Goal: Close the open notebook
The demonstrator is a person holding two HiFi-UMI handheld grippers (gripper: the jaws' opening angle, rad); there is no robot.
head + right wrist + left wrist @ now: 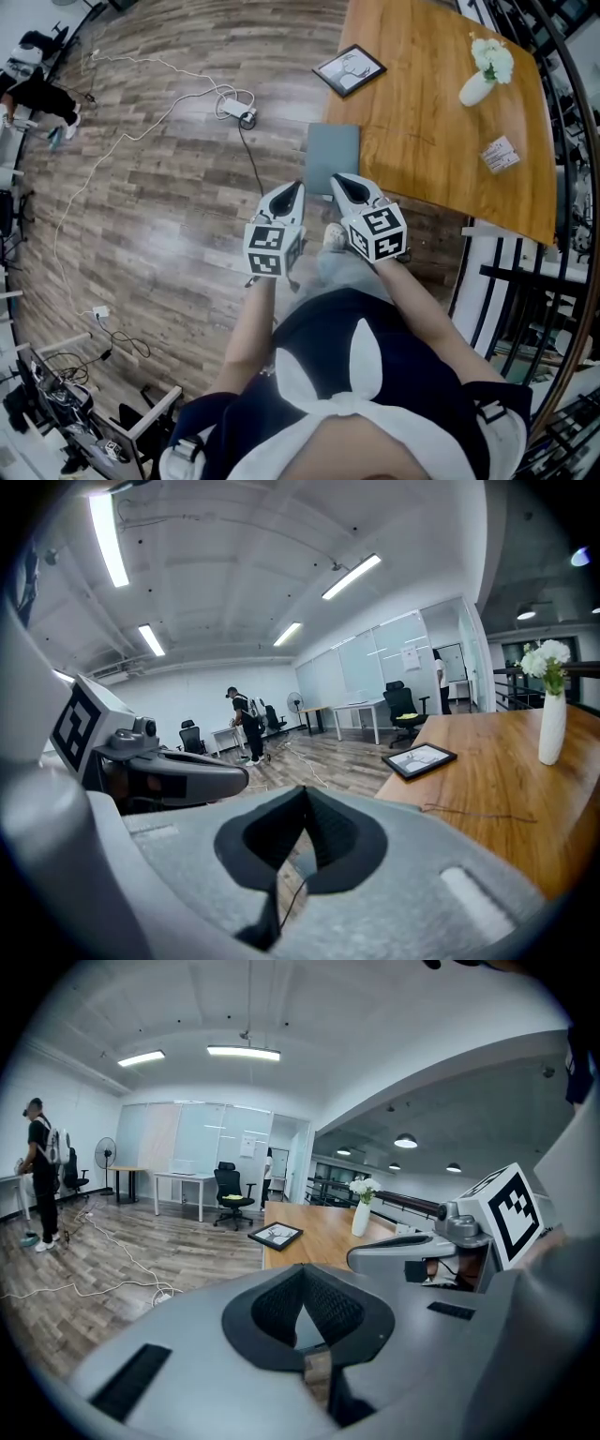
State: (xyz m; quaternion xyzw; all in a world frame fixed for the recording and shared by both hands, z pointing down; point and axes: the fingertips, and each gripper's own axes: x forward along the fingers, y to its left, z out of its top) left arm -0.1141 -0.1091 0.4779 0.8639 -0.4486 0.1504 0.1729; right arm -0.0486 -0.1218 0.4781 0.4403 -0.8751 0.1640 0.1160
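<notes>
Left claw (297,187) and right claw (337,179) are held side by side in front of the person's body, just apart, both pointed at the near-left edge of the wooden table (441,141). Both are seen closed, tips together, nothing gripped. The open notebook cannot be picked out in any view. A grey-blue flat rectangle (333,157) is seen at the table's near-left edge, just ahead of both claws. What it is cannot be told, nor whether it lies on the table or beside it. On the table a framed picture (349,69) is laid flat toward the far left. A white vase with white flowers (480,82) stands to its right, well apart, and a small printed card (500,155) lies nearer the right edge. The wood-plank floor (169,206) is crossed by a white cable (122,141) that runs to a power strip (234,108). In the left gripper view a standing person (39,1171), a fan (104,1152) and a black office chair (232,1196) are seen far back in the room.
</notes>
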